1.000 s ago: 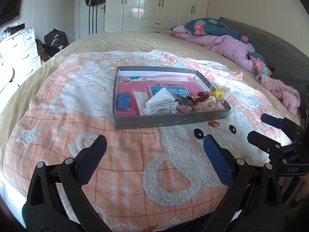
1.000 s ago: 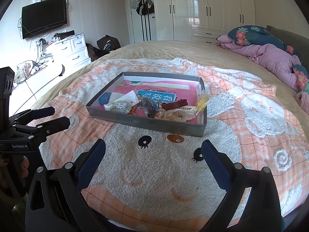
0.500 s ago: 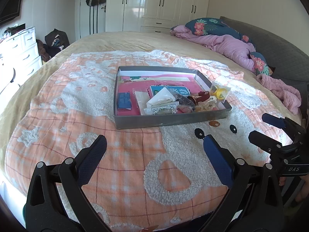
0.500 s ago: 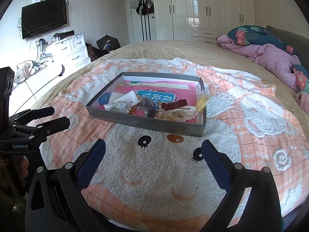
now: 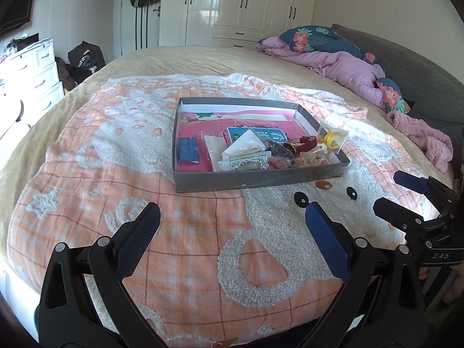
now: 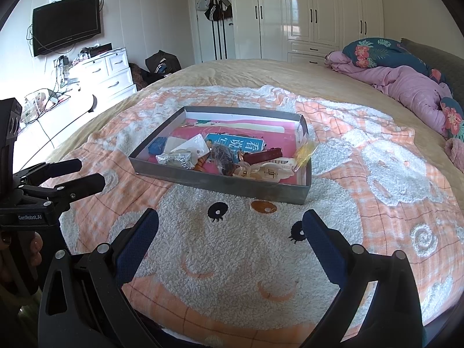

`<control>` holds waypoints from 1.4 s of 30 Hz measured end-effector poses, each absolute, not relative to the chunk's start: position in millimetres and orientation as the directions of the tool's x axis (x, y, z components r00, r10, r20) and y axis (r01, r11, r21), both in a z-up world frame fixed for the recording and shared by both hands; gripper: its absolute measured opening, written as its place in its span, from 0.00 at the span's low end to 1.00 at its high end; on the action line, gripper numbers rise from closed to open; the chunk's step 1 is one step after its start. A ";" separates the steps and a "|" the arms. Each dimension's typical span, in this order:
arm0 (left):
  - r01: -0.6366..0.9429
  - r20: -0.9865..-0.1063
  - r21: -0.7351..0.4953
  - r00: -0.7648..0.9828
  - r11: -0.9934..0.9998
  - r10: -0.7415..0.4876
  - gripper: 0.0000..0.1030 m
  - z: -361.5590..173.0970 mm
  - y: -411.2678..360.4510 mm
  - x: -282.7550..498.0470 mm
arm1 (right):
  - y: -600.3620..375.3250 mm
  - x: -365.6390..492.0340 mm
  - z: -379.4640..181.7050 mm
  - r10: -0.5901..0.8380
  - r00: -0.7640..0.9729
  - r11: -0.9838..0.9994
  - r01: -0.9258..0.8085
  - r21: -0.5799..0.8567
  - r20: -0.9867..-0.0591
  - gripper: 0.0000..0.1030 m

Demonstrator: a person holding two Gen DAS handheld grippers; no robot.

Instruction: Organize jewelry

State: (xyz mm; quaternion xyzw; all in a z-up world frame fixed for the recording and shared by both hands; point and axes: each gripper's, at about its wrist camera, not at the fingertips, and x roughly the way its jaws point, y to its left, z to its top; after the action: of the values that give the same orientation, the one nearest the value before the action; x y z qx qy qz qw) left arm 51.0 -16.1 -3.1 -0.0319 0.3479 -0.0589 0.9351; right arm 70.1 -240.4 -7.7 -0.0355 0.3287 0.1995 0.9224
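Shallow grey box (image 5: 261, 181) sits on the orange-and-white blanket (image 5: 179, 232) spread over the bed (image 5: 185, 58), roughly mid-bed, its near wall just behind the blanket's embroidered bear eyes. Inside, on a pink lining: small blue case (image 5: 188, 151) near the left wall, apart from the rest; white paper packets (image 5: 245, 145) in the middle over a blue printed card (image 5: 261, 134); a clear bag with a silvery chain (image 5: 249, 164) against the near wall; a dark red clip (image 5: 304, 142) and pale hair clips (image 5: 311, 156) toward the right; a clear bag with yellow rings (image 5: 332, 137) leaning on the right wall. The items overlap in a loose pile; individual pieces of jewelry too small to tell. Left gripper (image 5: 232, 232) hovers over the blanket short of the box, fingers (image 5: 327, 243) wide apart, nothing between them. Right gripper (image 6: 230, 232) likewise short of the box, fingers (image 6: 136, 243) spread wide and empty; it also shows at the right edge of the left wrist view. A hand (image 6: 17, 249) grips the left gripper's handle. Beyond: pink quilt (image 5: 342, 66) and floral pillow (image 5: 319, 39) at the bed's far right, white wardrobe (image 5: 240, 3) behind, white dresser (image 6: 107, 72) and wall television (image 6: 66, 23) to the left.
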 end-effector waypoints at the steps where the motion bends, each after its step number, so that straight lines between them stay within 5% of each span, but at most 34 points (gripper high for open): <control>1: 0.088 -0.647 -0.102 0.751 0.991 -0.133 0.91 -3.2 -15.7 51.0 | -240.3 70.3 -8.2 0.344 0.703 0.918 -0.392 0.065 -0.623 0.96; 32: 0.081 -0.661 -0.132 0.736 0.988 -0.148 0.91 -6.2 1.4 62.9 | -241.9 87.5 -20.2 0.323 0.673 0.927 -0.366 0.080 -0.666 0.96; 38: -0.013 -0.687 -0.176 0.717 0.984 -0.113 0.91 -16.3 38.5 85.8 | -266.5 118.6 -22.3 0.298 0.670 0.945 -0.310 0.108 -0.680 0.96; 42: -0.176 -0.719 -0.128 0.694 0.976 0.031 0.91 -21.8 100.9 135.9 | -308.6 164.1 -24.2 0.218 0.689 0.973 -0.205 0.102 -0.691 0.96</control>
State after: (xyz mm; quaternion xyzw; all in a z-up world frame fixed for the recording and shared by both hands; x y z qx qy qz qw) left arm 135.9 100.9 -21.8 -0.0937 0.3868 0.0568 0.9156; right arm 164.1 -308.6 -24.2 0.0083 0.3773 0.1150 0.9189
